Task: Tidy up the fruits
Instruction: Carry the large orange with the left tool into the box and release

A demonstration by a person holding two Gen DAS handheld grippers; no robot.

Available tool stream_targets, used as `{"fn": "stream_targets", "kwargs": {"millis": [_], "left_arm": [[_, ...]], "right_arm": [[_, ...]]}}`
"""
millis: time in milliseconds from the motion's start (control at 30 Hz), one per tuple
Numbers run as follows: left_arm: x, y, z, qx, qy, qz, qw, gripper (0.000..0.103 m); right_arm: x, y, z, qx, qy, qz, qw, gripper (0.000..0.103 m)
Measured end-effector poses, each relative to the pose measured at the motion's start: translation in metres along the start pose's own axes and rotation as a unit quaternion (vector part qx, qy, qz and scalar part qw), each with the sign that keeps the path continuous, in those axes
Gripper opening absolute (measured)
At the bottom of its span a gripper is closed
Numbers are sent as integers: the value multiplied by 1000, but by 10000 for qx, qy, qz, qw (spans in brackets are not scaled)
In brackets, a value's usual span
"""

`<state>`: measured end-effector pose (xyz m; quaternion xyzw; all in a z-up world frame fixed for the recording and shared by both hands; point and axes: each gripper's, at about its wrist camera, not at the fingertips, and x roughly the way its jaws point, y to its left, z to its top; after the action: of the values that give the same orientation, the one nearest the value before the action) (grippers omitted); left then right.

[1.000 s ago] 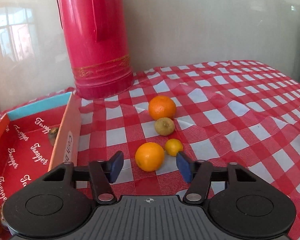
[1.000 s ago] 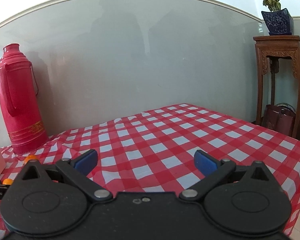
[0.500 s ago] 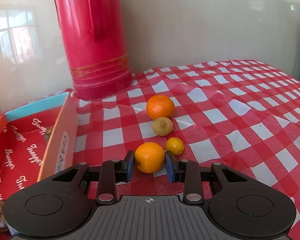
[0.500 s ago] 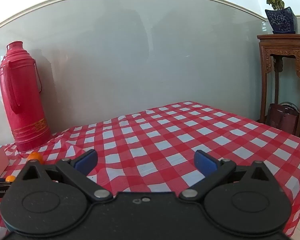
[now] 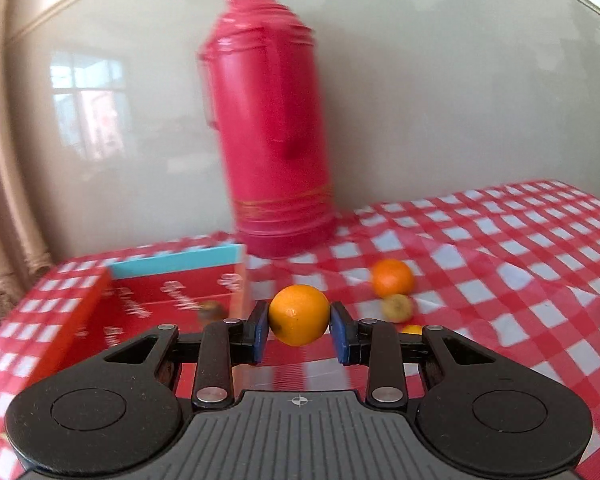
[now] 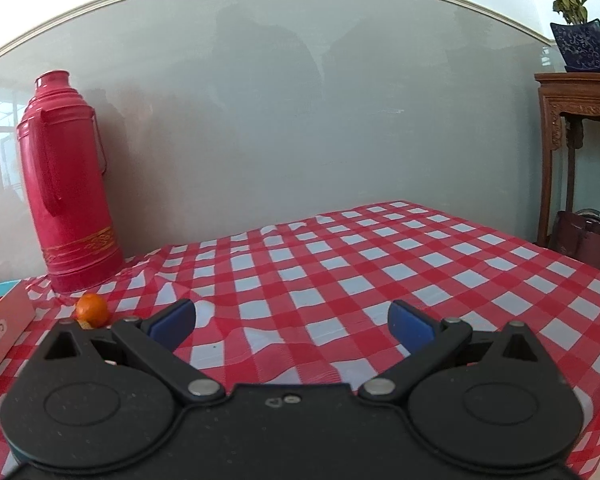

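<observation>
Left wrist view: an open red cardboard box point(image 5: 60, 320) with white lettering sits at left; a small brown fruit point(image 5: 213, 310) lies inside it. The left gripper point(image 5: 299, 334) has its blue pads clamped on a round orange fruit point(image 5: 299, 314), held above the red-and-white checked tablecloth point(image 5: 520, 280). A tall red thermos flask point(image 5: 270, 128) stands behind. Right of the gripper, a second orange point(image 5: 392, 277) touches a yellow-green fruit point(image 5: 397, 307).

Right wrist view: the right gripper point(image 6: 294, 322) has its fingers spread wide, holding nothing, over the cloth.
</observation>
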<state>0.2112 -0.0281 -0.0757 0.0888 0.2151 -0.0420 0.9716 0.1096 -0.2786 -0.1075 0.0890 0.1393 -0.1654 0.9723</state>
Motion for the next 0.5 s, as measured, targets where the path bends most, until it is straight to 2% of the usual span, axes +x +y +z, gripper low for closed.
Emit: {"fn": "stream_targets", "kwargs": {"millis": [200, 500], "left_arm": [[-1, 47, -9, -387, 172, 576, 9974, 33], [12, 101, -32, -1156, 646, 1241, 9834, 33]], "right_arm": [[-2, 10, -3, -164, -13, 89, 9998, 97], [-1, 18, -5, -339, 18, 220, 9992, 97]]}}
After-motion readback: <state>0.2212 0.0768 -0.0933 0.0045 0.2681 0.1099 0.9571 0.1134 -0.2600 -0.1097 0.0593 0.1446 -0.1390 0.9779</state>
